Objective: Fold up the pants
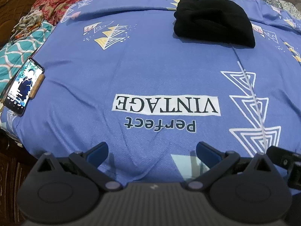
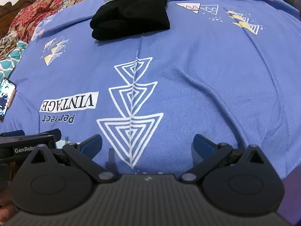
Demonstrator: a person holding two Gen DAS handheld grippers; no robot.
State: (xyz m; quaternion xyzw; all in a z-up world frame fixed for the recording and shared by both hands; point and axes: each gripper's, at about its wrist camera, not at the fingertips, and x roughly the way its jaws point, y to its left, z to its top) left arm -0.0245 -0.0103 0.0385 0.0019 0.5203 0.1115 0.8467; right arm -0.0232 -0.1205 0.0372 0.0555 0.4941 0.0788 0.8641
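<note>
Jaws apart above blue bedsheet (image 1: 150,71).

Black pants (image 1: 214,21) lie on a blue bedsheet (image 1: 150,71) with white triangles.

You had a blue printed bedsheet (image 1: 150,71) spread flat, a lit phone (image 1: 23,85) lying at its left edge, and red patterned bedding (image 1: 62,1) bunched behind.

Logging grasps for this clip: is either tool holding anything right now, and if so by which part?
Nothing is held. The left tool and right tool are both open over the bedsheet; the pants lie folded, apart from both.
</note>
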